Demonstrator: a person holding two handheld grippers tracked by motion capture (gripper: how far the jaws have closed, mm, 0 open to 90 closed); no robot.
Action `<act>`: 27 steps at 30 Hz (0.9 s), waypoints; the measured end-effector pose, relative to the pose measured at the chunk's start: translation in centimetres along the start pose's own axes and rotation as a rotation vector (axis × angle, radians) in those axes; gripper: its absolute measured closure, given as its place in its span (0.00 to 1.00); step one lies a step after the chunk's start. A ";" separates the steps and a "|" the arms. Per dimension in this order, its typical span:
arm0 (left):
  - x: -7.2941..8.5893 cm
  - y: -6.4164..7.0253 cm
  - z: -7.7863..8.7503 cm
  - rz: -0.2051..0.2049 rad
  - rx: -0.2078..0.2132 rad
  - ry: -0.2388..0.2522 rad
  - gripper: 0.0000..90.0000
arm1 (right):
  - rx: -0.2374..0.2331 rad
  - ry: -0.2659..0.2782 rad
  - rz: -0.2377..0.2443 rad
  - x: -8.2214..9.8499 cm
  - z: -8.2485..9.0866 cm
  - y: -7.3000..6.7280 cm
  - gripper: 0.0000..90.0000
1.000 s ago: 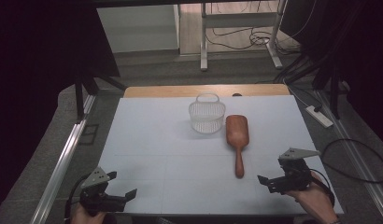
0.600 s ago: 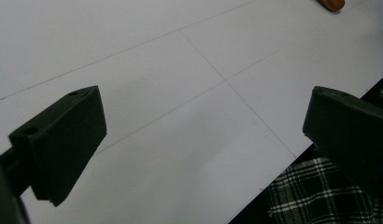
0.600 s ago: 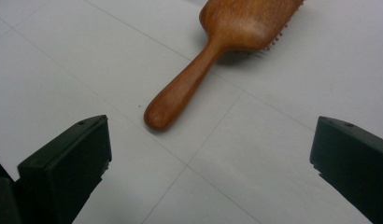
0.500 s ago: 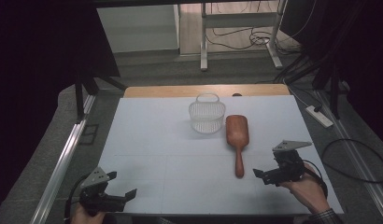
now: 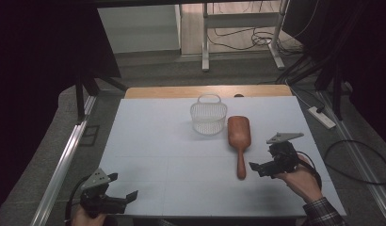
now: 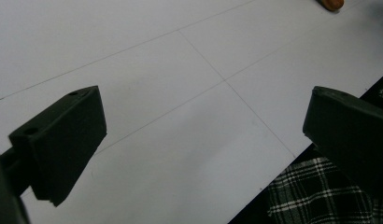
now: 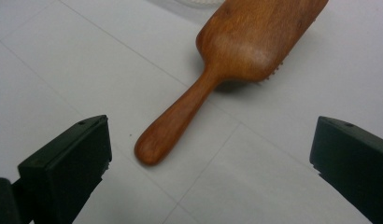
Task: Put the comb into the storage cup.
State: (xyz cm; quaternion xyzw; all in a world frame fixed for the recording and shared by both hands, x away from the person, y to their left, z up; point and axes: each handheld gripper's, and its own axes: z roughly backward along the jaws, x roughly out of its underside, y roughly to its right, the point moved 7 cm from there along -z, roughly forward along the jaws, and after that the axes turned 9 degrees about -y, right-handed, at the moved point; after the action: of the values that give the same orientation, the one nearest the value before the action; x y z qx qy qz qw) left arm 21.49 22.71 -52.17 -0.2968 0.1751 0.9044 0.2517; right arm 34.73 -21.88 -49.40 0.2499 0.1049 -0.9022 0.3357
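A small white openwork plastic basket with a hoop handle point(image 5: 208, 116) stands upright toward the far middle of the pale grey table top point(image 5: 158, 150); nothing can be seen inside it. Just to its right lies a reddish-brown wooden paddle hairbrush point(image 5: 239, 139), flat on the table with its smooth back upward and short bristle tips showing under one edge in the right gripper view point(image 7: 236, 70); the broad rounded-rectangular head points to the far side and the slim, round-ended handle to the near side. The right gripper point(image 5: 262, 167), held in a hand point(image 5: 301, 181) wearing a plaid cuff, sits just right of the handle's end, its jaws spread wide and empty, apart from the wood. The left gripper point(image 5: 124, 197) rests at the near left edge of the table, well apart from the brush, its jaws likewise spread wide with nothing between them.
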 end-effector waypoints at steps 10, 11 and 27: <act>0.0 0.0 0.0 0.002 0.007 -0.003 0.00 | -0.002 -0.023 -0.023 -1.7 -0.9 0.4 0.00; 0.0 0.0 0.0 0.003 0.009 -0.004 0.00 | -0.001 -0.025 -0.023 -1.9 -1.0 0.5 0.00; 0.0 0.0 -0.1 0.001 0.013 -0.009 0.00 | -0.010 -0.069 -0.006 -4.3 -2.8 0.7 0.00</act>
State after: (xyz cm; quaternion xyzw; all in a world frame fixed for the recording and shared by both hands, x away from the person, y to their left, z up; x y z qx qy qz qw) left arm 21.57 22.67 -52.23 -0.2911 0.1802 0.9046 0.2539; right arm 39.03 -19.00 -49.57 0.2167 0.0983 -0.9107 0.3377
